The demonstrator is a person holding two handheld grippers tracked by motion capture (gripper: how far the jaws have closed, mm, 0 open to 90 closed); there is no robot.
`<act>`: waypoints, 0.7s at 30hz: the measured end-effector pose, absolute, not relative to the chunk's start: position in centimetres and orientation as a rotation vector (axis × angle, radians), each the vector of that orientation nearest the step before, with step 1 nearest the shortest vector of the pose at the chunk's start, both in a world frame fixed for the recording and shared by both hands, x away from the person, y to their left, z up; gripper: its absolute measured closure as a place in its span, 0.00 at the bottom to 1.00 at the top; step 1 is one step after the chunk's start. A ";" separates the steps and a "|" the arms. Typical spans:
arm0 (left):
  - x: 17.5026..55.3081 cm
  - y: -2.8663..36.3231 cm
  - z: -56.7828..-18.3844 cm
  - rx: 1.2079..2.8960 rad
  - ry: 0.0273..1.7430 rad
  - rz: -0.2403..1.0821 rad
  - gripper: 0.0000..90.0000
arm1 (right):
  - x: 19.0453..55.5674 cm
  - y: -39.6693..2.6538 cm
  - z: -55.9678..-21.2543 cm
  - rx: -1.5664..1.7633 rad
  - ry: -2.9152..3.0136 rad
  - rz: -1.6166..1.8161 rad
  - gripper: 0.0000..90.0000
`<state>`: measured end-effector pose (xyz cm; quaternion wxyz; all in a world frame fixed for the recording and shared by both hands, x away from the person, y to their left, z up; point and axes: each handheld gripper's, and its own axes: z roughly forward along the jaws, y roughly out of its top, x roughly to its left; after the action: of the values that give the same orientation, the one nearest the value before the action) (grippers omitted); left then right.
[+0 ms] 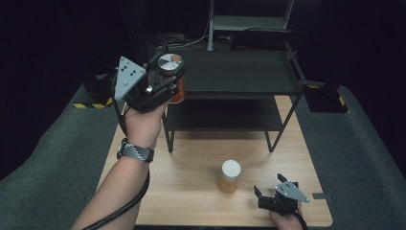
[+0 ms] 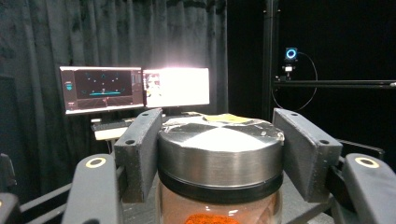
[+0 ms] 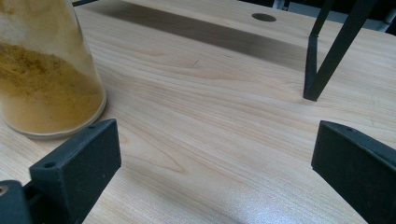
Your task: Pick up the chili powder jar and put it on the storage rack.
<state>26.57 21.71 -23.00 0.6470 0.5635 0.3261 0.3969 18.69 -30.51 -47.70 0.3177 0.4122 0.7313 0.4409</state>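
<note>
**Left gripper view: jaws clamped on the jar lid**

Left gripper view showed the left gripper (image 2: 219,154) closed tight on a clear glass jar of orange-red powder with a round brushed-metal lid (image 2: 220,156), one black pad on each side of the lid. In the high view it was held in the air beside the black metal two-tier shelf (image 1: 239,76). The right gripper (image 1: 274,192) rested low over the light wooden table (image 1: 191,191), jaws wide apart and holding nothing, just beside a white-lidded glass jar of yellow powder (image 1: 230,176).

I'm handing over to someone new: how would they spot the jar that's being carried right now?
Find the black two-tier shelf at the table's far end. By its left corner, the left gripper holds a jar aloft. It has a silver metal lid and reddish-orange powder; the jar on the table has a white lid.
</note>
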 end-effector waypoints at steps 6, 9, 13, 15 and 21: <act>27.8 20.9 -22.6 1.273 0.761 0.894 0.39 | 18.7 -30.6 -47.7 1.082 1.924 1.163 0.01; 28.5 20.4 -22.6 1.271 0.775 0.898 0.39 | 18.7 -30.5 -47.7 1.078 1.925 1.158 0.01; 29.4 19.8 -22.7 1.273 0.779 0.906 0.39 | 18.6 -30.6 -47.8 1.075 1.923 1.163 0.01; 29.9 19.6 -22.9 1.266 0.785 0.903 0.39 | 18.6 -30.6 -47.7 1.074 1.925 1.164 0.01; 31.2 18.8 -23.3 1.256 0.802 0.906 0.39 | 18.6 -30.7 -47.8 1.070 1.923 1.173 0.01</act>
<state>31.22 18.77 -23.30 0.6431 0.5515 0.3521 0.3978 18.59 -30.73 -47.83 0.3186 0.4066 0.7310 0.4459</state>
